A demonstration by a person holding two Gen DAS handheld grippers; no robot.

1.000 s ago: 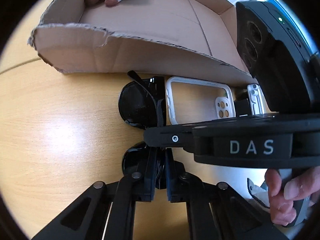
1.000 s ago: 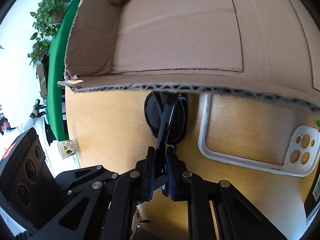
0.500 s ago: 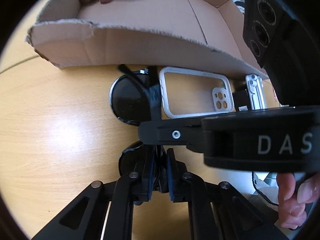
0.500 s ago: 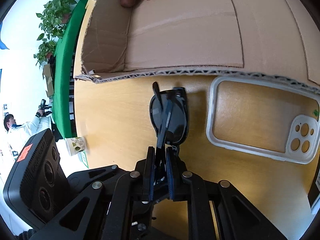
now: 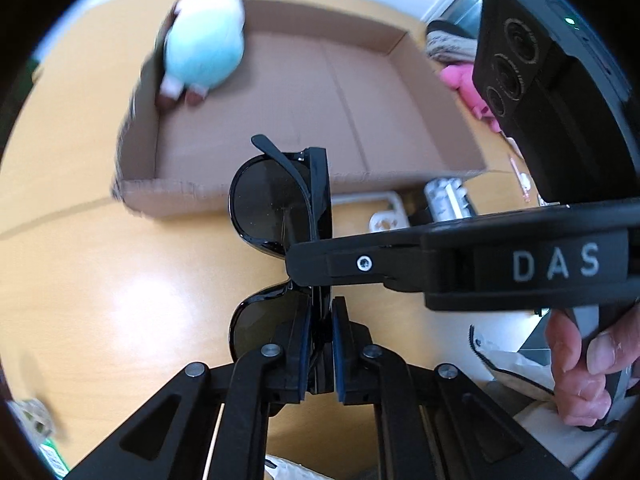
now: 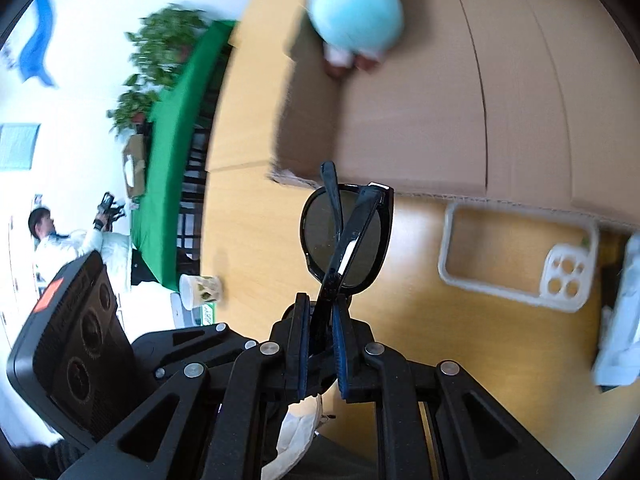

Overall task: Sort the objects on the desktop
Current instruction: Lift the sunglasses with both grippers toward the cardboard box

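1. Black folded sunglasses (image 5: 276, 208) hang in the air above the wooden tabletop (image 5: 120, 300), in front of the near wall of the open cardboard box (image 5: 320, 92).
2. Left gripper (image 5: 320, 356) tilts steeply downward, its jaws nearly together and clamped on one end of the frame.
3. Right gripper (image 6: 320, 344) also angles downward, jaws pinched on the other end of the sunglasses (image 6: 346, 240); in the left view it crosses from the right, with a hand (image 5: 584, 364) on its handle.
4. Long axis of the sunglasses runs away from each camera toward the box, lenses on edge, one temple tip sticking out at the far end.
5. Pale blue plush toy (image 5: 204, 40) lies in the box's far corner; a clear phone case (image 6: 516, 256) lies on the table beside the box wall.
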